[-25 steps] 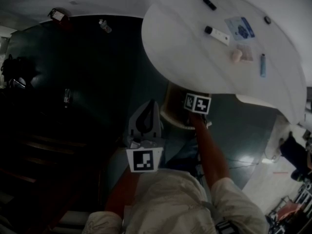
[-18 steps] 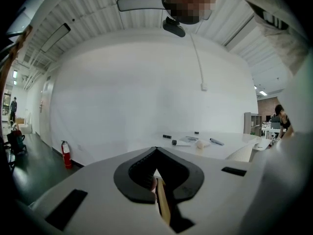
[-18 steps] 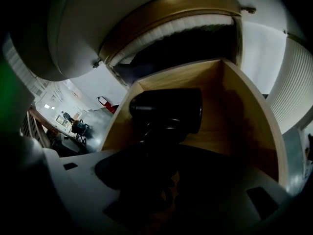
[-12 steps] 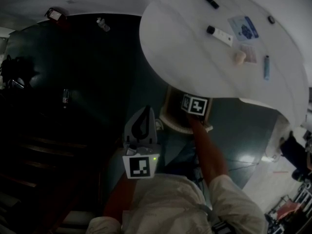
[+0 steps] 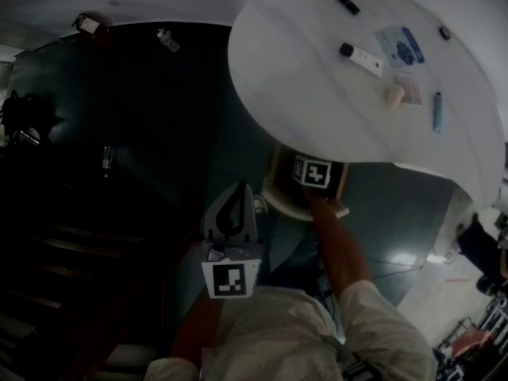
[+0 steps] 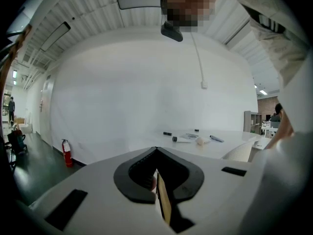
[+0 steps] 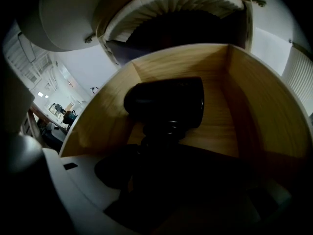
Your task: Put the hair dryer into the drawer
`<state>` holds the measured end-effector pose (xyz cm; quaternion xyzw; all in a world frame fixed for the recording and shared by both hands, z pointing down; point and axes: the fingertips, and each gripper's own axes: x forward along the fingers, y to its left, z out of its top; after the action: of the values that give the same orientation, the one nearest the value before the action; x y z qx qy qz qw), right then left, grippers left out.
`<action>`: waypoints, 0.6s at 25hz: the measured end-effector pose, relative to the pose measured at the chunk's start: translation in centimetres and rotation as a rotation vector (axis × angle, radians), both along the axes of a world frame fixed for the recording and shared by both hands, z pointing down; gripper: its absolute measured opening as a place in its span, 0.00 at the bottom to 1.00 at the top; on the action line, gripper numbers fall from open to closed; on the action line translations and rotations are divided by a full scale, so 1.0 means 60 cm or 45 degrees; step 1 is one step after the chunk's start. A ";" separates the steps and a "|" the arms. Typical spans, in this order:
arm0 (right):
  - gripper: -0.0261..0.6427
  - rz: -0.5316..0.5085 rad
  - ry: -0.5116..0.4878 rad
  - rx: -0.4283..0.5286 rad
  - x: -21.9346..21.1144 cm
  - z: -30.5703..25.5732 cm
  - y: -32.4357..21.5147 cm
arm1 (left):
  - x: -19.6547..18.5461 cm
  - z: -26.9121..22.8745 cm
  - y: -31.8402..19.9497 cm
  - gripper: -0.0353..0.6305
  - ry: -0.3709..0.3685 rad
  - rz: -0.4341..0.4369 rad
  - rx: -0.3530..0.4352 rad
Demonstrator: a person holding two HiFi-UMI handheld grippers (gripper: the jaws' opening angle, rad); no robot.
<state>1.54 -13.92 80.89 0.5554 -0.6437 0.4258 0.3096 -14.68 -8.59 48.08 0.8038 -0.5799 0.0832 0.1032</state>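
Right gripper view: right hand-held gripper (image 7: 149,155) clamps a black hair dryer (image 7: 166,104) inside a light wooden drawer (image 7: 254,116); left hand-held gripper (image 6: 156,175) closed, empty.

Drawer (image 7: 264,111) walls flank dryer (image 7: 166,102) left, right, back; bare bottom free both sides of dryer. Table (image 5: 317,78) edge overhangs drawer back; front part open upward.

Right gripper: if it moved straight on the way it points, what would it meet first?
The right gripper is shut on the hair dryer, whose head leads; that would probably meet the back wall of the drawer, though depth is unclear.
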 end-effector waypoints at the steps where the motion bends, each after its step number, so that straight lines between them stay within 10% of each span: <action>1: 0.42 0.009 -0.004 -0.007 0.001 0.002 0.001 | 0.000 0.002 0.002 0.05 0.000 0.000 -0.006; 15: 0.45 0.040 -0.030 0.005 0.002 -0.035 0.009 | 0.013 -0.014 0.008 0.05 0.015 0.027 0.019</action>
<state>1.68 -13.36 78.80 0.5609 -0.6395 0.4358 0.2941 -13.88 -8.12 47.23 0.8111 -0.5714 0.0750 0.0997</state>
